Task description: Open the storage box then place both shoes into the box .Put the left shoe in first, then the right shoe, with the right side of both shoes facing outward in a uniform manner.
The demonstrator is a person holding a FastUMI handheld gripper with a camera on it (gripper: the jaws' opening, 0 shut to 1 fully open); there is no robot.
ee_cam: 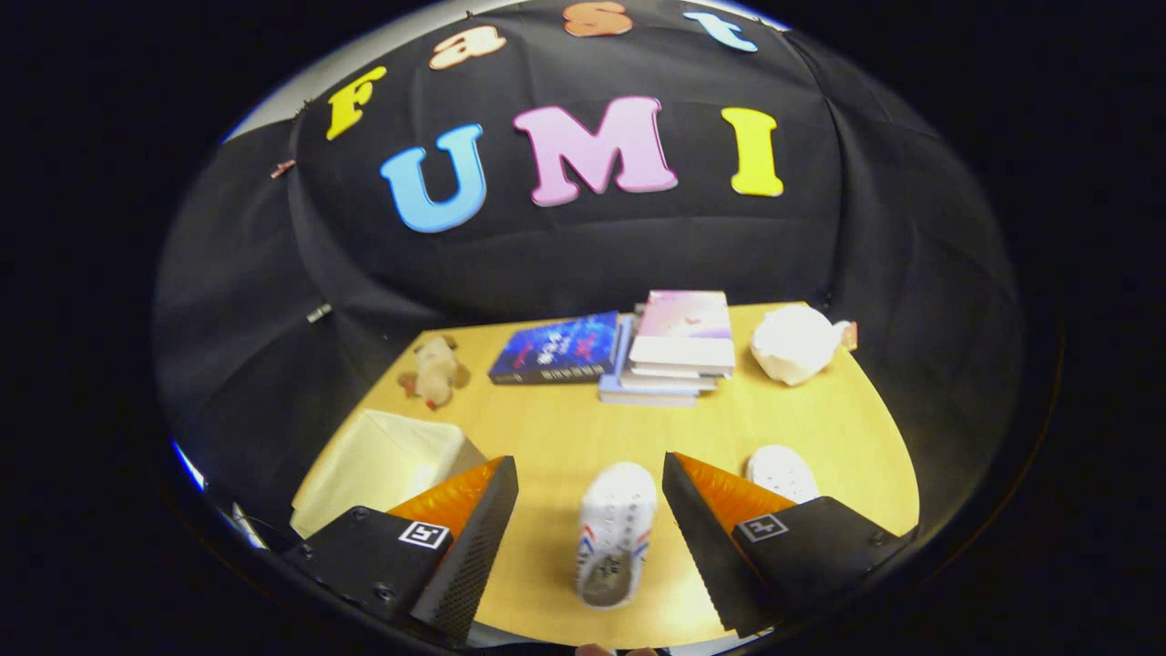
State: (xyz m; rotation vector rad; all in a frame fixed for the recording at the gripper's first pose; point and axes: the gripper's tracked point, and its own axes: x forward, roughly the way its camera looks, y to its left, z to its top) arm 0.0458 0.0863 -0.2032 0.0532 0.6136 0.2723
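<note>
Your fingers (pixel 590 510) are wide apart, holding nothing. One small white shoe (pixel 616 533) lies between them on the wooden table (pixel 565 428). The pale storage box (pixel 383 465), lower left, maybe looks open. Next, close on that shoe.

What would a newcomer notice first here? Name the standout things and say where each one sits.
First the white shoe lying on the wooden table between the open fingers of the gripper, with a second white shoe just beyond the right finger. Next, the pale storage box beside the left finger. Farther back sit a stack of books, a blue book, a small plush toy and a white bag.
</note>
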